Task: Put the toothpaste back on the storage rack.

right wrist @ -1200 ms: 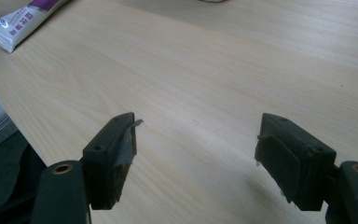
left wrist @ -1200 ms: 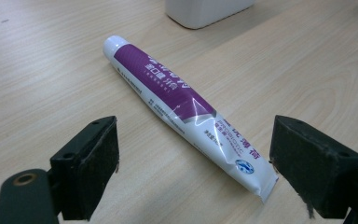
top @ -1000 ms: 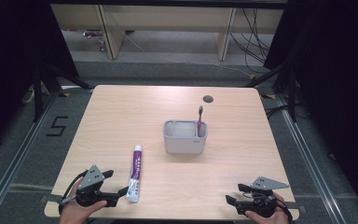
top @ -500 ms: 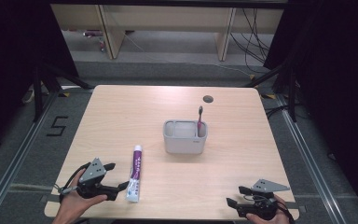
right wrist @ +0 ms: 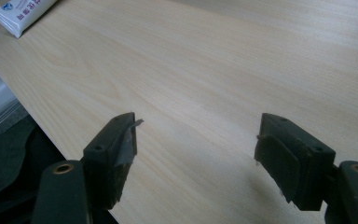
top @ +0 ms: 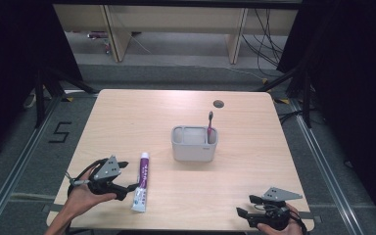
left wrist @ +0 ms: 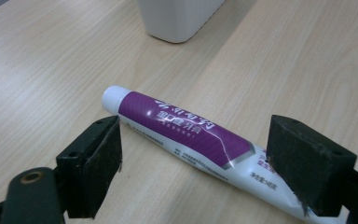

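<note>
The toothpaste tube [top: 142, 182] lies flat on the table [top: 127, 122], near the front-left of the grey holder [top: 194, 143], cap pointing away from the person. The left gripper [top: 129, 187] comes in low from the tube's left, forearm angled up from the table's near edge; its jaws stand released and wide, flanking the tube, the right one seemingly just over the crimped end. The right gripper [top: 244, 206] rests well to the right of the tube by the near edge, jaws parted over bare wood, pointing toward the tube.
</note>
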A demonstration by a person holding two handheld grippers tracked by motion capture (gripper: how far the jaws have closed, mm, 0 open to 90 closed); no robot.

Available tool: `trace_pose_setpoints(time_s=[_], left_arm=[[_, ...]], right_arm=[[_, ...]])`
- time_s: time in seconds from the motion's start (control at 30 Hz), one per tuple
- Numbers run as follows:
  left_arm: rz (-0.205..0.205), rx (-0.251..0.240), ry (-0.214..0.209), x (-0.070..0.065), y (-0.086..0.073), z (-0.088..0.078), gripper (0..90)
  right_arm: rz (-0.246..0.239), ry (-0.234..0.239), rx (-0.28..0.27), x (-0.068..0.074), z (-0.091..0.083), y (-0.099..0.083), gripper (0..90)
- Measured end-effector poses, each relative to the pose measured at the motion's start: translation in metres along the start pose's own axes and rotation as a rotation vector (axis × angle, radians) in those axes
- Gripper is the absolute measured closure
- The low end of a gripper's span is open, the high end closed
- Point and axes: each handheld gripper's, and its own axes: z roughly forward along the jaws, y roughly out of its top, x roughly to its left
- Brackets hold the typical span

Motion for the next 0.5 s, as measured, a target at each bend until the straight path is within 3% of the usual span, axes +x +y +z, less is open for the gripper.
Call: trace_pose_setpoints(time_s=[0.07, 0.1, 0.13, 0.23, 0.27, 0.3, 0.37, 0.43, 0.5], left_arm=[[0.005, 0.007, 0.002, 0.0013, 0.0014, 0.0036, 18.3], [0.021, 0.016, 0.002, 0.0022, 0.0018, 0.0047, 18.8], [0.026, 0.022, -0.001, 0.0024, 0.0018, 0.0059, 19.8], [0.028, 0.032, -0.013, 0.0024, -0.0005, 0.0068, 28.6], [0.037, 0.03, -0.02, 0.0028, -0.0016, 0.0067, 31.9], [0.042, 0.03, -0.017, 0.0028, -0.0026, 0.0061, 37.6], [0.049, 0.029, -0.016, 0.0015, -0.0042, 0.0049, 45.9], [0.085, 0.033, -0.012, 0.0006, -0.0056, 0.0035, 59.4], [0.103, 0.028, -0.001, -0.0004, -0.0073, 0.0022, 73.5]], right_arm=[[0.029, 0.008, 0.002, 0.0027, 0.001, 0.0002, 29.3], [-0.012, -0.002, 0.001, 0.0, 0.0013, 0.0009, 29.4], [0.016, 0.009, 0.014, 0.0023, 0.0009, 0.0012, 29.4], [0.039, 0.019, 0.017, 0.0044, 0.0021, 0.0019, 29.5], [-0.009, 0.007, 0.008, 0.0014, 0.0025, 0.0027, 29.6], [-0.016, -0.001, 0.01, 0.0015, 0.0021, 0.0035, 29.6], [0.025, 0.022, 0.021, 0.0045, 0.0031, 0.0037, 29.6], [-0.012, 0.005, 0.013, 0.0026, 0.0033, 0.0042, 29.7], [-0.016, 0.01, 0.011, 0.0026, 0.0035, 0.004, 29.8]])
